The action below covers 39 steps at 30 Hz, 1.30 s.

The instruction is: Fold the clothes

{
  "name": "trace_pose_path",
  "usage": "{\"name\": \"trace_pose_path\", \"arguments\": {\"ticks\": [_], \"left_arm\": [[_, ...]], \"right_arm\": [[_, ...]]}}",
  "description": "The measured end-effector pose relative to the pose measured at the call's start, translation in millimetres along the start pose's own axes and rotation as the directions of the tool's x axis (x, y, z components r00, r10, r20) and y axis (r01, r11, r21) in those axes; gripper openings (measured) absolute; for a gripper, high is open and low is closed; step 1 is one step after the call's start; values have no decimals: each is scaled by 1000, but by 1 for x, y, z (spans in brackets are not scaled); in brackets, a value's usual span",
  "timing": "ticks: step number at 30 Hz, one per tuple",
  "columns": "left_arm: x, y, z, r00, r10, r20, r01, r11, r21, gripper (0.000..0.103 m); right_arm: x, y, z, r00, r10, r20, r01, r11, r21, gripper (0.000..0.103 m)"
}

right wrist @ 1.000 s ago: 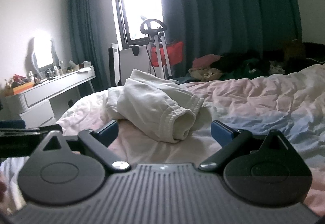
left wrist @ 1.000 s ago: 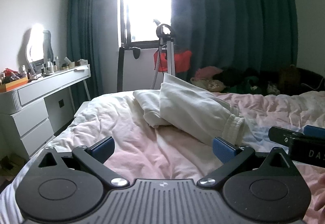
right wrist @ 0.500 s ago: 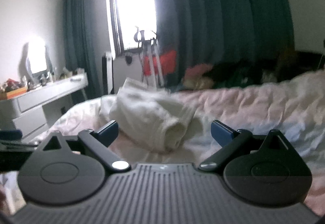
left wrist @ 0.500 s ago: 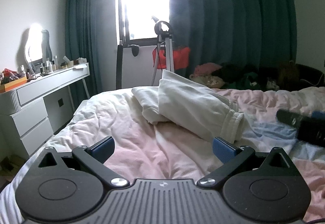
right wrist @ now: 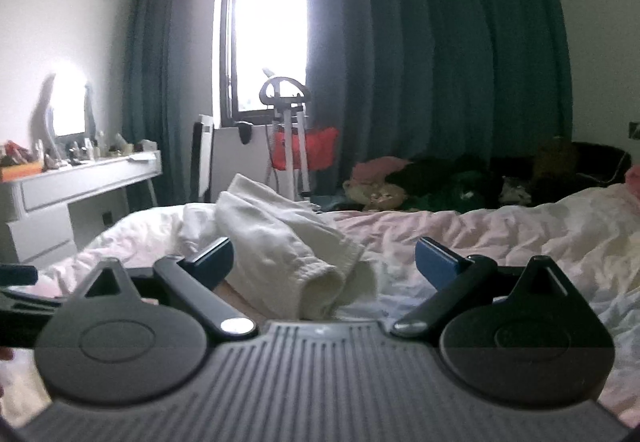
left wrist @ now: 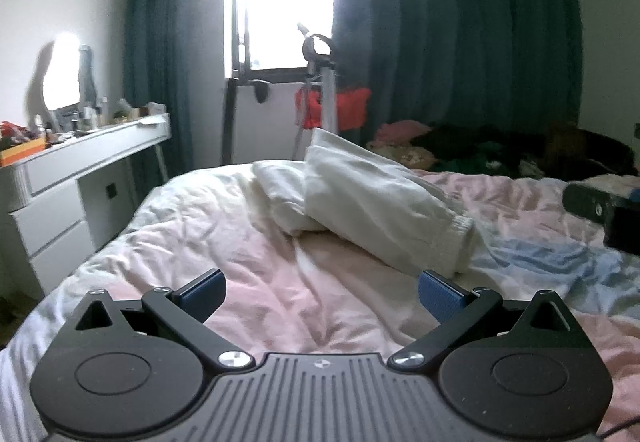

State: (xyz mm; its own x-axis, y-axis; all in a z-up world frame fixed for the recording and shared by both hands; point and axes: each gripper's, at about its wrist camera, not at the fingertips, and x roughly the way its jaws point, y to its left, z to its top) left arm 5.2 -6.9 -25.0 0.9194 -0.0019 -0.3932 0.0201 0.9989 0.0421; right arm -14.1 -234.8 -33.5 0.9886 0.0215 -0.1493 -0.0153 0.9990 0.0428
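A cream-white garment (left wrist: pixel 372 201) with a ribbed cuff lies folded in a thick bundle on the bed (left wrist: pixel 248 270), ahead of both grippers. My left gripper (left wrist: pixel 320 290) is open above the pink duvet, short of the bundle, with nothing between its blue pads. In the right wrist view the same garment (right wrist: pixel 288 254) lies just beyond my right gripper (right wrist: pixel 324 262), which is open and empty, cuff end nearest. The right gripper's body also shows at the right edge of the left wrist view.
A white dresser (left wrist: pixel 76 177) with cosmetics and a lit mirror stands left of the bed. Behind the bed are a window, dark teal curtains (left wrist: pixel 460 33), a stand with a red item (left wrist: pixel 332 109), and a pile of dark and pink clothes (right wrist: pixel 460 181).
Both grippers have lifted and tilted up slightly, staying open. The right gripper has moved forward toward the garment's cuff. The folded garment has not moved.
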Motion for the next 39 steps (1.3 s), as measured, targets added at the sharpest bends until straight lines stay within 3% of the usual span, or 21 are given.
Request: {"name": "trace_pose_path", "arguments": {"ticks": [8, 13, 20, 24, 33, 37, 39], "left_arm": [[13, -19, -10, 999, -27, -35, 27, 999, 20, 103], [38, -45, -16, 997, -41, -66, 47, 993, 106, 103], [92, -88, -21, 998, -35, -61, 49, 964, 260, 103], [125, -115, -20, 1000, -17, -9, 19, 933, 358, 103], [194, -164, -13, 996, 15, 90, -54, 895, 442, 99], [232, -187, -7, 991, 87, 99, -125, 868, 481, 80], [247, -192, -3, 985, 121, 121, -164, 859, 485, 40]], "right_arm": [[-17, -22, 19, 1000, -17, 2, 17, 999, 47, 103], [-19, -45, 19, 1000, 17, -4, -16, 990, 143, 103], [-4, -69, 7, 997, 49, -63, -30, 964, 265, 103], [4, -81, 2, 996, 39, -81, -9, 940, 342, 103], [27, -117, -15, 993, -9, -121, 65, 880, 470, 92], [44, -124, -25, 988, -4, -154, 81, 865, 496, 92], [54, -123, -31, 986, -3, -169, 86, 869, 487, 92]]}}
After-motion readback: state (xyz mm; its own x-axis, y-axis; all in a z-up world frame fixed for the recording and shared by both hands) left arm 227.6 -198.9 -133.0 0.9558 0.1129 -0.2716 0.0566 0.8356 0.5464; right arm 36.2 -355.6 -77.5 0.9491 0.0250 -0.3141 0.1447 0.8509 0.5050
